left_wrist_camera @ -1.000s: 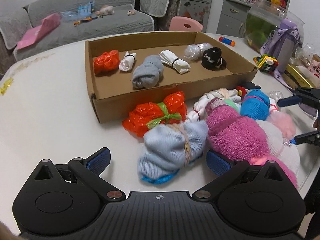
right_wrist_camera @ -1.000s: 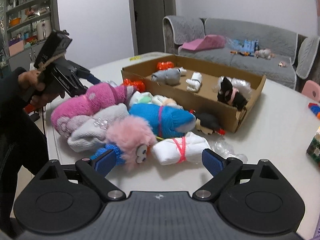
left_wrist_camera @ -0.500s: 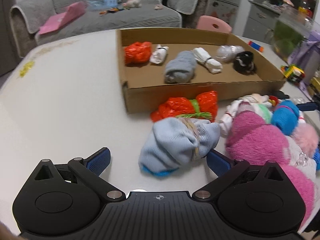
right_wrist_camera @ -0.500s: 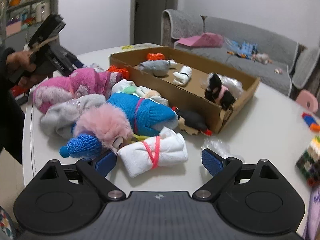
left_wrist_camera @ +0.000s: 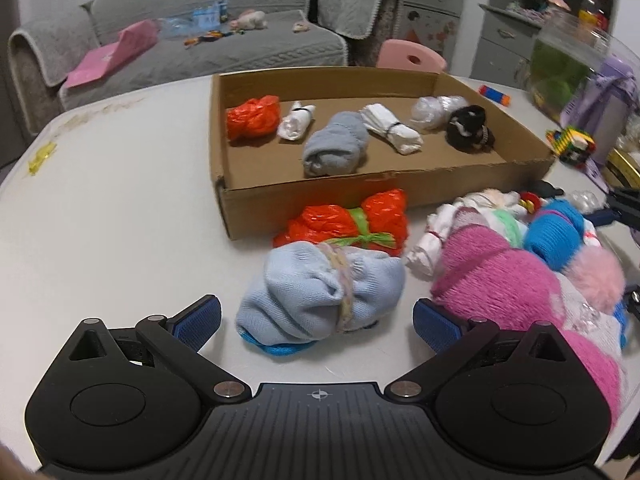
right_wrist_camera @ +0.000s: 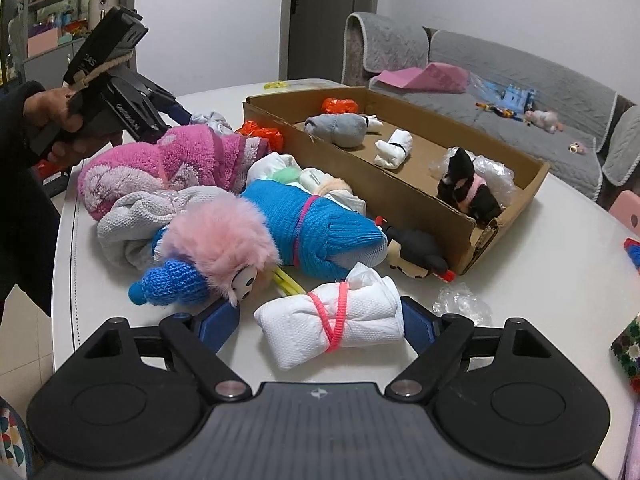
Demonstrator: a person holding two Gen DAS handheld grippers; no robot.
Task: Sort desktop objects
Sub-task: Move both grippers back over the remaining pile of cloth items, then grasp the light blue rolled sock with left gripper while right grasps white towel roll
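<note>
My left gripper [left_wrist_camera: 316, 322] is open, its blue pads on either side of a light blue sock bundle [left_wrist_camera: 320, 292] on the white table. My right gripper [right_wrist_camera: 320, 326] is open around a white rolled cloth tied with a pink band [right_wrist_camera: 332, 326]. A cardboard box [left_wrist_camera: 400, 196] behind holds several bundles: orange [left_wrist_camera: 253, 117], grey [left_wrist_camera: 336, 146], white [left_wrist_camera: 390, 128], black [left_wrist_camera: 470, 128]. Loose on the table lie an orange bag bundle [left_wrist_camera: 352, 220], a magenta fuzzy bundle [left_wrist_camera: 492, 276], a blue knit bundle [right_wrist_camera: 316, 228] and a pink pom-pom [right_wrist_camera: 222, 240].
The left gripper and hand show in the right wrist view [right_wrist_camera: 116, 92]. A clear plastic wad [right_wrist_camera: 460, 304] and a black toy [right_wrist_camera: 416, 254] lie near the box corner. A colourful cube [left_wrist_camera: 572, 146], a jar and a purple bottle stand at the right. The table edge is close on the left [right_wrist_camera: 64, 240].
Both grippers have moved closer to their bundles. The left one has come around the light blue sock bundle. The right one now has the white roll between its pads.
</note>
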